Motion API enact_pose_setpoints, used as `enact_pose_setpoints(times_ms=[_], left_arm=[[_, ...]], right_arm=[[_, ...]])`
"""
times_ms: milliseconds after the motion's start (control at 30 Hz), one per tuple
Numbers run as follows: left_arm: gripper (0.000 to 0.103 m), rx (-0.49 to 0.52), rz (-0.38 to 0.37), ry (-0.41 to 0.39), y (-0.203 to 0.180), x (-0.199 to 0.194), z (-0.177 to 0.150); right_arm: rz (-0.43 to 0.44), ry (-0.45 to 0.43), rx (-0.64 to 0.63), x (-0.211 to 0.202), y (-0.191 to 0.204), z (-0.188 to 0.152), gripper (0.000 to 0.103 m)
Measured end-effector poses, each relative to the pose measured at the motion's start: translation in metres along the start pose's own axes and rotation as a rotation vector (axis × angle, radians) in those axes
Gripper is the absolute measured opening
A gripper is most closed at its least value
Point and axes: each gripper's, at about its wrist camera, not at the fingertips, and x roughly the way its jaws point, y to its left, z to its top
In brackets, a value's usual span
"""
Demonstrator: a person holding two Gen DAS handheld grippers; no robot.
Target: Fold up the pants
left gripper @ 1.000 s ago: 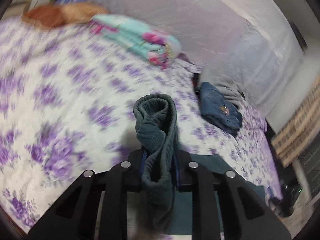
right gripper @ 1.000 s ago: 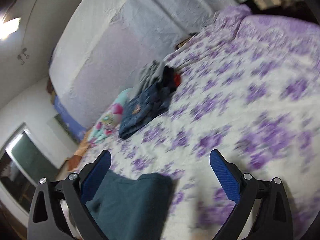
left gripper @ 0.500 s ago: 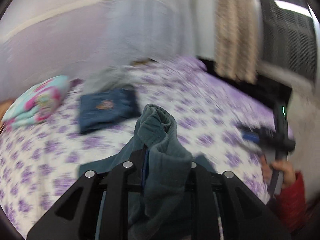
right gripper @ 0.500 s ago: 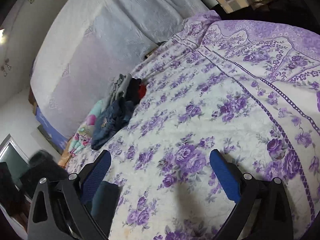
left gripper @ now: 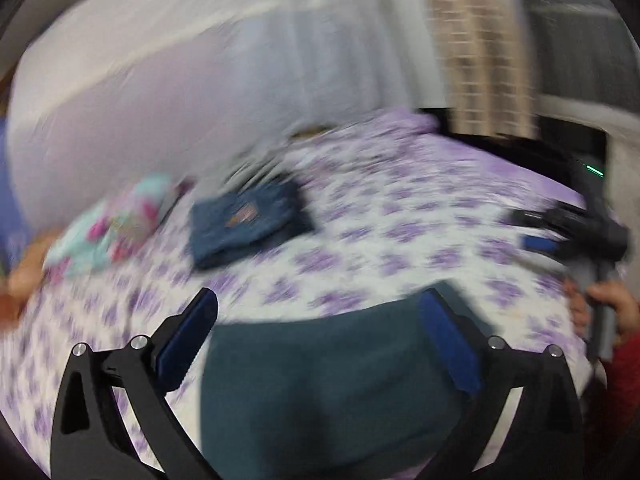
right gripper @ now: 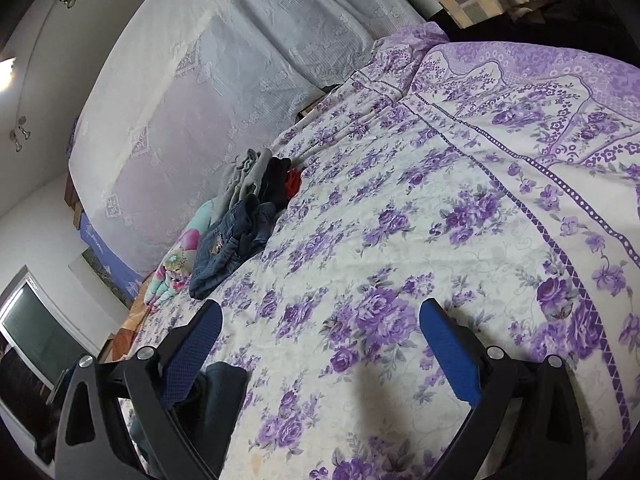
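Hovering over the bed (left gripper: 400, 248), my left gripper (left gripper: 320, 316) has just sprung wide, jaws off the teal pants (left gripper: 320, 392) lying beneath them. My right gripper (right gripper: 320, 320) gapes empty, pants at its left finger.

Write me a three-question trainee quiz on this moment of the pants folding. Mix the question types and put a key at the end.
1. True or false: the left gripper is clamped on the teal pants.
2. Multiple choice: what lies right beside the folded jeans on the bedspread? A) a floral folded cloth B) a laptop C) a pair of shoes
3. Fill in: the right gripper hangs over bare bedspread with its jaws ____.

Key
1. False: its jaws have just opened and stand wide, and the pants lie on the bed between them.
2. A
3. open
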Motion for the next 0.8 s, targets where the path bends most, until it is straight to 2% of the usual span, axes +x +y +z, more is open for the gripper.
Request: enact_pose_setpoints(times_ms=[67, 133, 167, 200, 233, 267, 333, 400, 467, 533, 600, 633, 667, 700, 733, 767, 800], left_arm=[[0.098, -0.125, -0.08, 0.124, 0.019, 0.025, -0.009], [0.098, -0.18, -0.211, 0.253, 0.015, 0.05, -0.031], [0.099, -0.145, -0.237, 0.32, 0.002, 0.063, -0.046], [0.099, -0.05, -0.19, 0.33, -0.016, 0.07, -0.059], [0.098, 0.095, -0.092, 0.211, -0.037, 0.056, -0.066], [0.098, 0.15, -0.075, 0.161, -0.047, 0.046, -0.064], [0.098, 0.201, -0.082, 0.121, -0.053, 0.033, -0.061], [0.098, 0.168, -0.052, 0.081, -0.041, 0.022, -0.058], [0.098, 0.13, -0.025, 0.067, -0.026, 0.018, -0.054], [0.098, 0.073, 0.022, 0.063, -0.005, 0.016, -0.048], [0.098, 0.021, 0.053, 0.082, 0.017, 0.016, -0.047], [0.098, -0.012, 0.069, 0.12, 0.03, 0.023, -0.05], [0.098, -0.029, 0.078, 0.169, 0.038, 0.032, -0.056], [0.099, -0.033, 0.084, 0.25, 0.043, 0.046, -0.064], [0.099, -0.073, 0.027, 0.303, 0.052, 0.061, -0.076], [0.099, -0.148, -0.015, 0.292, 0.061, 0.059, -0.077], [0.099, -0.2, -0.049, 0.31, 0.07, 0.059, -0.076]], right_arm=[[-0.017, -0.004, -0.009, -0.001, 0.002, -0.001, 0.099], [-0.029, -0.013, -0.013, -0.002, 0.004, -0.002, 0.099], [-0.035, -0.021, -0.013, -0.004, 0.005, -0.003, 0.099], [-0.039, -0.028, -0.011, -0.006, 0.005, -0.004, 0.099], [-0.049, -0.035, -0.007, -0.007, 0.006, -0.004, 0.099], [-0.082, -0.066, -0.005, -0.014, 0.009, -0.006, 0.099], [-0.099, -0.111, -0.035, -0.025, 0.022, -0.011, 0.1], [-0.022, -0.113, -0.116, -0.032, 0.055, -0.022, 0.1], [0.029, -0.06, -0.26, -0.025, 0.098, -0.035, 0.099], [0.019, 0.008, -0.422, -0.01, 0.135, -0.05, 0.099], [-0.042, 0.06, -0.578, 0.01, 0.164, -0.068, 0.099], [-0.095, 0.072, -0.633, 0.02, 0.171, -0.074, 0.099], [-0.184, 0.097, -0.684, 0.036, 0.172, -0.079, 0.099], [-0.276, 0.141, -0.713, 0.053, 0.166, -0.083, 0.1], [-0.357, 0.271, -0.714, 0.082, 0.15, -0.088, 0.099], [-0.326, 0.362, -0.636, 0.091, 0.139, -0.085, 0.099], [-0.288, 0.346, -0.579, 0.087, 0.133, -0.076, 0.1]])
